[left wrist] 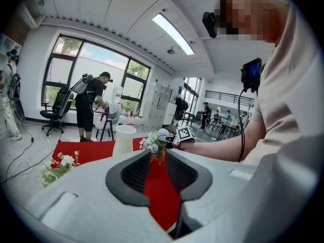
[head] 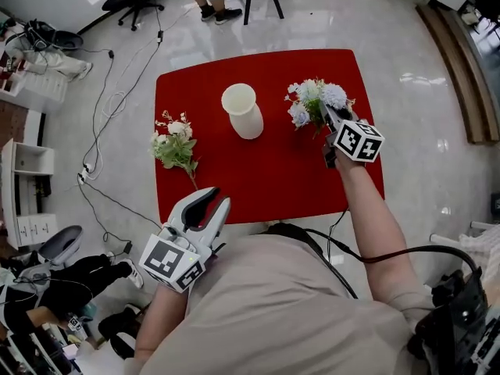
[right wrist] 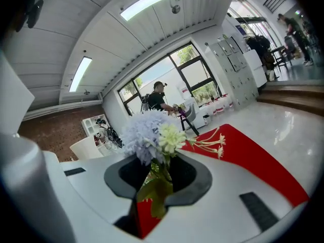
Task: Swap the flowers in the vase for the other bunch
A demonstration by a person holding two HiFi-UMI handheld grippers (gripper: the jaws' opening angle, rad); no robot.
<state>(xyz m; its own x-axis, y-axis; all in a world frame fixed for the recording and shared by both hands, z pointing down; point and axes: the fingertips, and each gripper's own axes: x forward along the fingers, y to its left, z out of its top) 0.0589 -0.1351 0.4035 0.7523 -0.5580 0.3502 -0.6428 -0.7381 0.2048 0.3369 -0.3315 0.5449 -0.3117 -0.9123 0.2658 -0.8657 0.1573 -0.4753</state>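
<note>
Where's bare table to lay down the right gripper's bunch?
Biggest free patch: front middle of the table, between the vase, the white bunch at left and the near edge. Back-left corner beside the vase is bare too. Crowded: the left edge with the white bunch, and right of the vase, where the right gripper holds the blue bunch.

The table (head: 266, 186) is plain red. The vase (head: 243, 111) is cream white. At three o'clock of it, the blue bunch (head: 312, 100) mixes pale blue, white and green. At nine o'clock, the white bunch (head: 175, 143) is white and green. The left gripper (head: 212, 200) and right gripper (head: 328, 117) are white with black pads and black-and-white marker squares.
</note>
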